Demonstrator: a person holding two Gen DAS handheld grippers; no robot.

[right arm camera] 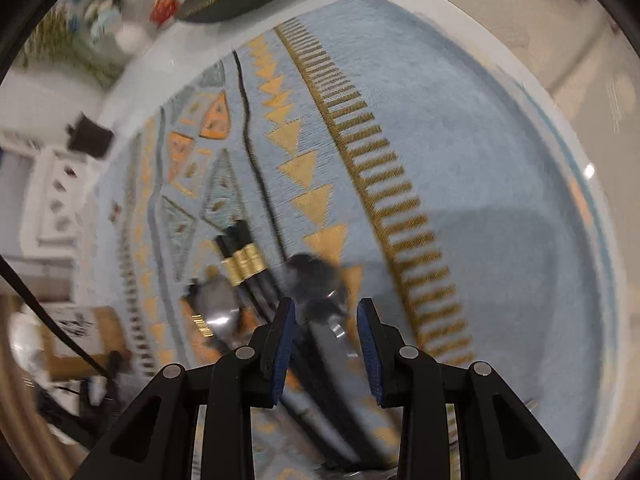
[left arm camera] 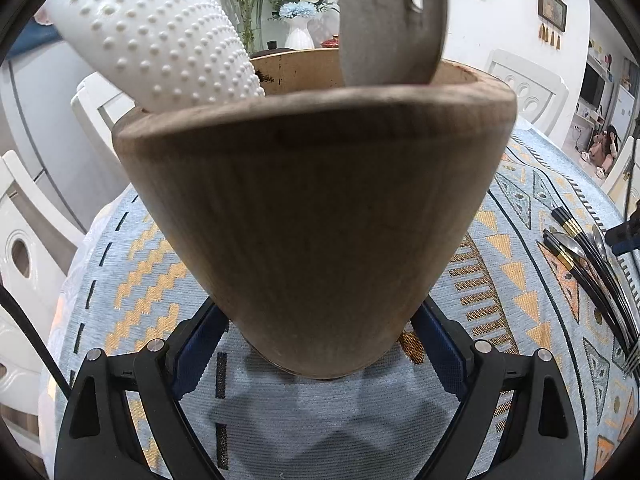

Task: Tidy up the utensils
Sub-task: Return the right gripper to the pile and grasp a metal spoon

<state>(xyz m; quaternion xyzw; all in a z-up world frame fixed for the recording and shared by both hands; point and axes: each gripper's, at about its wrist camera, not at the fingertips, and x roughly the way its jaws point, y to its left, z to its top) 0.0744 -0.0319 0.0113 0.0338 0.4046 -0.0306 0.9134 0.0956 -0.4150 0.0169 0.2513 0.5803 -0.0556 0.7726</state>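
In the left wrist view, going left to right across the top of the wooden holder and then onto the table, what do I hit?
White dotted utensil leaning out of the wooden holder → grey slotted spatula standing in it → black chopsticks with gold bands lying on the patterned tablecloth at the far right.

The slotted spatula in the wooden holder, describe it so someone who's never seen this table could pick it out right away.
On the patterned blue tablecloth stands a wooden utensil holder, between the left gripper fingers. Two tools rise from it: the slotted spatula is the flat grey one with long cut-out slots, right of the white dotted utensil.
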